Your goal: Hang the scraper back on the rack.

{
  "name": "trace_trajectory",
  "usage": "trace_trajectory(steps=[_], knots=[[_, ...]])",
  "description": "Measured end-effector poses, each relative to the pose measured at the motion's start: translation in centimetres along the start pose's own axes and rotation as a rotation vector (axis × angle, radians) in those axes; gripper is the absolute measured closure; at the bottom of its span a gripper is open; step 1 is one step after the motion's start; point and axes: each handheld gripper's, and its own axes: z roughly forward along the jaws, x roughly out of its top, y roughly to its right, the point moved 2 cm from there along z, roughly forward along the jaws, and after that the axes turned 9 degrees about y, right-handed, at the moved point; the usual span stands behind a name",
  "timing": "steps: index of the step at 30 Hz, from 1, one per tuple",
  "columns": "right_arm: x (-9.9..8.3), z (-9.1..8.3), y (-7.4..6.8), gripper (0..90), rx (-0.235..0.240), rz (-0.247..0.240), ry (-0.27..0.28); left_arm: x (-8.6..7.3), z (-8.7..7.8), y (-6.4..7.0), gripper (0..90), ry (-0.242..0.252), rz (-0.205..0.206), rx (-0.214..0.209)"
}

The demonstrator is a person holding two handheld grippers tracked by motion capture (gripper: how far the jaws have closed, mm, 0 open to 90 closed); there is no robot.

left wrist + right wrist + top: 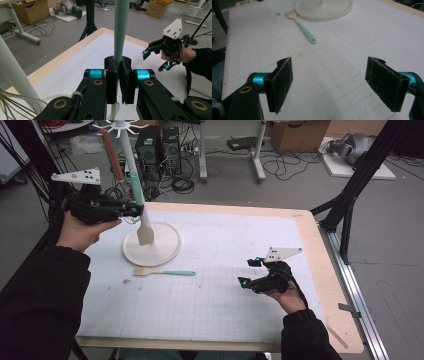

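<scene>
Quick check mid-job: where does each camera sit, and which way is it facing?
High view: above the person's side, looking forward and down on the table; both forearms and hands show.
Left gripper view: on the left gripper, shut on the green-handled spatula.
Right gripper view: on the open right gripper, facing the rack base.
The high and right gripper views share the loose spatula.

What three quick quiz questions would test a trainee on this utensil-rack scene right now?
1. True or false: the left gripper is shut on the mint-handled spatula.
2. The right gripper is: A open, B shut on a brush, C shut on a cable.
3. What lies flat on the mat in front of the rack base?

Key: 1 true. 2 A. 3 The small brush with a mint handle.
</scene>
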Motion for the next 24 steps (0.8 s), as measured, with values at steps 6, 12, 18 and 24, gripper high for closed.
trace_trajectory(steps=[6, 12, 18, 24], knots=[[-0.2, -0.1, 0.1, 21.2, -0.003, 0.010, -0.001, 0.6, -0.4, -0.5, 84.3, 0.029, -0.016, 0.003], [-0.2, -0.1, 0.2, 21.2, -0.006, 0.005, -0.003, 1.2, -0.6, -1.2, 84.3, 0.040, -0.023, 0.009], [-0.3, -0.1, 0.3, 21.2, -0.014, 0.010, -0.002, 1.9, -0.8, -1.8, 84.4, 0.052, -0.026, 0.017], [-0.6, -0.1, 0.6, 21.2, -0.034, 0.019, -0.015, 2.6, -0.7, -2.4, 84.4, 0.057, -0.020, 0.010]])
